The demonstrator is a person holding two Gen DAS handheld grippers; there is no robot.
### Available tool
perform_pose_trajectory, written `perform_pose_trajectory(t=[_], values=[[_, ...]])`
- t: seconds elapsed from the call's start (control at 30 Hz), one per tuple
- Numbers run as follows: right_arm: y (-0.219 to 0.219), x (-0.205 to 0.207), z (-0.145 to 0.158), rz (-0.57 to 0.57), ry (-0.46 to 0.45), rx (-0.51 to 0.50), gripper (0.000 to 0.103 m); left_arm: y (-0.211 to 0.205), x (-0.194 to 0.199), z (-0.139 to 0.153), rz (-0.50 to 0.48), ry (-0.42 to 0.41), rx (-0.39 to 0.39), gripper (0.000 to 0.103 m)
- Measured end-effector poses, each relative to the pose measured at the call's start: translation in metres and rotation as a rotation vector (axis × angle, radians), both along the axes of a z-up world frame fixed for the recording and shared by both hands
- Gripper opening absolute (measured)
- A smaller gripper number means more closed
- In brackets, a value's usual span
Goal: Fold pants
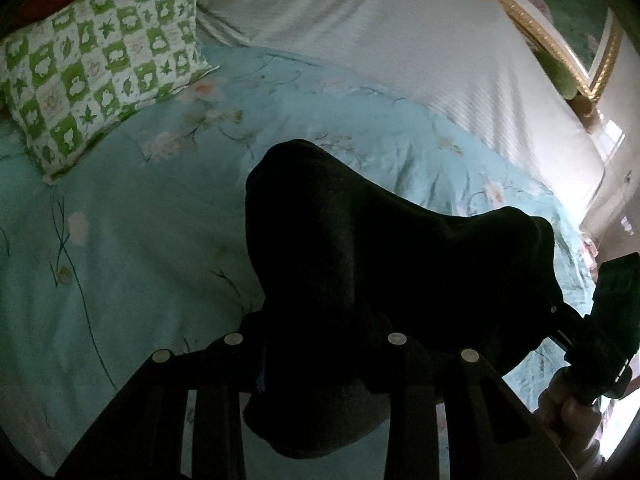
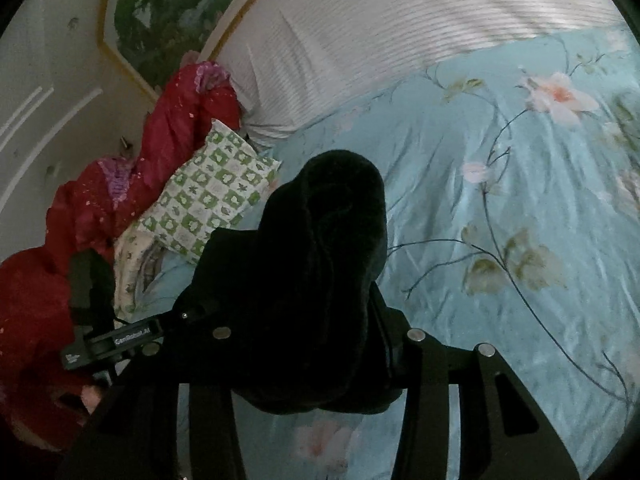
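Note:
The black pants (image 1: 360, 248) hang bunched between my two grippers above a light blue floral bedspread (image 1: 140, 220). My left gripper (image 1: 316, 344) is shut on one part of the dark cloth, which covers its fingertips. My right gripper (image 2: 316, 340) is shut on another part of the pants (image 2: 328, 248), which drape over its fingers. The right gripper also shows at the right edge of the left wrist view (image 1: 600, 320). The left gripper shows at the left of the right wrist view (image 2: 120, 336).
A green and white checked pillow (image 1: 100, 64) lies on the bed (image 2: 520, 200), with a red quilt (image 2: 120, 184) behind it. A white striped sheet (image 1: 400, 40) covers the far part. A gold-framed picture (image 1: 580, 20) hangs on the wall.

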State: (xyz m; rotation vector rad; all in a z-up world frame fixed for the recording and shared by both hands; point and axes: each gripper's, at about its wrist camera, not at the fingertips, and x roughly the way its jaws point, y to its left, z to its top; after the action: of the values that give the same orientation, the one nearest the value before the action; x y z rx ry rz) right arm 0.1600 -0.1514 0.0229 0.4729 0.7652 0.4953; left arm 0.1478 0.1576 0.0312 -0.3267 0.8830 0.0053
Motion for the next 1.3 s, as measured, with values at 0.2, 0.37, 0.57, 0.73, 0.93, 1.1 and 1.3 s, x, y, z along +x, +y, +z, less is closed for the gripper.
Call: perform_pose_trajectory(t=[0.2,0.37,0.57,0.73,0.93,1.1,1.3], values=[[0.002,0.010,-0.021,0.003,0.053,-0.040,0.047,0.002,0.009,-0.021,0.007,0.039,0.011,0.034],[-0.006,0.013,-0.035,-0.012,0.079,-0.041,0.052,0.002,0.007,-0.029,-0.002,0.038,0.016,0.041],[-0.011,0.010,-0.030,-0.029,0.069,-0.056,0.056,0.009,0.001,-0.029,0.026,0.039,0.008,0.054],[-0.020,0.002,-0.025,-0.080,0.052,-0.088,0.062,0.011,-0.009,-0.028,0.048,0.038,0.027,0.061],[-0.025,-0.009,-0.019,-0.128,0.043,-0.119,0.064,0.008,-0.023,-0.024,0.081,0.046,0.075,0.072],[-0.015,-0.027,0.000,-0.121,-0.013,-0.164,0.070,-0.001,-0.039,-0.016,0.097,0.035,0.139,0.079],[0.005,-0.055,0.020,-0.090,-0.111,-0.264,0.082,-0.015,-0.057,-0.010,0.102,0.016,0.216,0.081]])
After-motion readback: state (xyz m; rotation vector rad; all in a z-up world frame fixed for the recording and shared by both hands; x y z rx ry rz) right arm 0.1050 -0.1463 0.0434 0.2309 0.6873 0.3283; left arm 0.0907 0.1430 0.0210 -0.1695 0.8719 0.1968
